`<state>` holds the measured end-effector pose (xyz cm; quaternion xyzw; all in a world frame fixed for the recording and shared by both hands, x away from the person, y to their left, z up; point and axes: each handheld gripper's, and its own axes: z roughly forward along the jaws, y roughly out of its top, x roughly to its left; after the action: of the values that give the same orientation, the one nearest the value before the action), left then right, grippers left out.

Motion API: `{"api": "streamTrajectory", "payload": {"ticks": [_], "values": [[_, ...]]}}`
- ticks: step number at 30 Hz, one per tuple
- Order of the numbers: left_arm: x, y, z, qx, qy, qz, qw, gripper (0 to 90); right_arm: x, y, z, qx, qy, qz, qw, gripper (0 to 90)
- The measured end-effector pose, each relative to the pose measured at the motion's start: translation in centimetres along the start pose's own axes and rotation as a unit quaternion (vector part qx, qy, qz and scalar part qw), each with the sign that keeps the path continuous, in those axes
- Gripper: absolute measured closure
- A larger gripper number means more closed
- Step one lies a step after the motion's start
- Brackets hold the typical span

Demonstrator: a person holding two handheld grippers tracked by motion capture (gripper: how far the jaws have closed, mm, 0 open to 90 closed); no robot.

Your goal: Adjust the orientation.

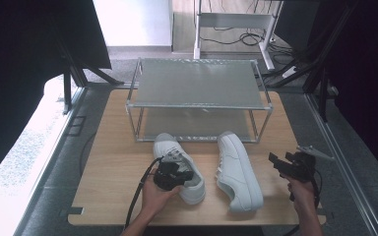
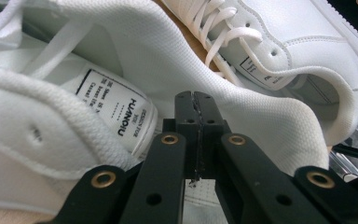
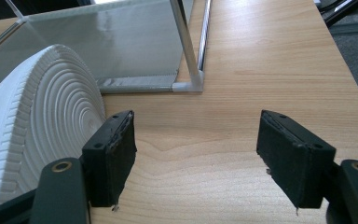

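The left gripper (image 1: 173, 173), jaws together at the left white sneaker (image 1: 178, 167), whose toe points toward the metal rack (image 1: 197, 105), works on a wooden table (image 1: 113, 167); the right gripper (image 1: 281, 164) gapes empty.

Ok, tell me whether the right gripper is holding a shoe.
No: the right gripper stands open over bare table, with the shoe's sole beside it.

The high view looks forward and down on the wooden surface (image 1: 118, 172) from above the person's side. The left gripper view sits close against the left sneaker (image 2: 121, 70). The right gripper view looks low across the surface toward the metal shoe rack (image 3: 121, 42), which the high view shares.
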<state>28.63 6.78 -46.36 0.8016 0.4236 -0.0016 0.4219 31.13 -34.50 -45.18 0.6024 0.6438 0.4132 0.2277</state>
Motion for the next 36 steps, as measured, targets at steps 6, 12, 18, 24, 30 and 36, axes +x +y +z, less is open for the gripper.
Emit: {"api": "streamTrajectory", "payload": {"ticks": [6,12,18,24,30,36], "values": [[0.8,-0.3,-0.9,0.002,-0.014,-0.003,0.9999,90.0,-0.5,0.0,-0.2,-0.001,-0.002,0.006,1.0,28.6],[0.9,-0.5,-1.3,0.01,-0.002,0.006,0.9999,90.0,-0.8,-0.1,-0.3,-0.003,-0.004,0.01,0.9999,28.6],[1.7,-1.0,-2.6,0.014,0.008,0.001,0.9999,90.0,-0.8,-0.1,-0.2,-0.001,-0.004,0.012,0.9999,28.6],[3.2,-2.0,-4.6,0.017,0.018,-0.01,0.9996,90.0,-0.8,-0.1,-0.3,0.001,-0.004,0.013,0.9999,28.6],[4.9,-3.2,-6.4,0.007,0.017,-0.032,0.9993,90.0,-0.7,-0.2,-0.1,0.002,-0.004,0.011,0.9999,28.6],[4.7,-3.1,-6.5,0.006,0.006,-0.028,0.9996,87.9,-0.8,-0.2,-0.1,0.003,-0.006,0.012,0.9999,28.6]]}}
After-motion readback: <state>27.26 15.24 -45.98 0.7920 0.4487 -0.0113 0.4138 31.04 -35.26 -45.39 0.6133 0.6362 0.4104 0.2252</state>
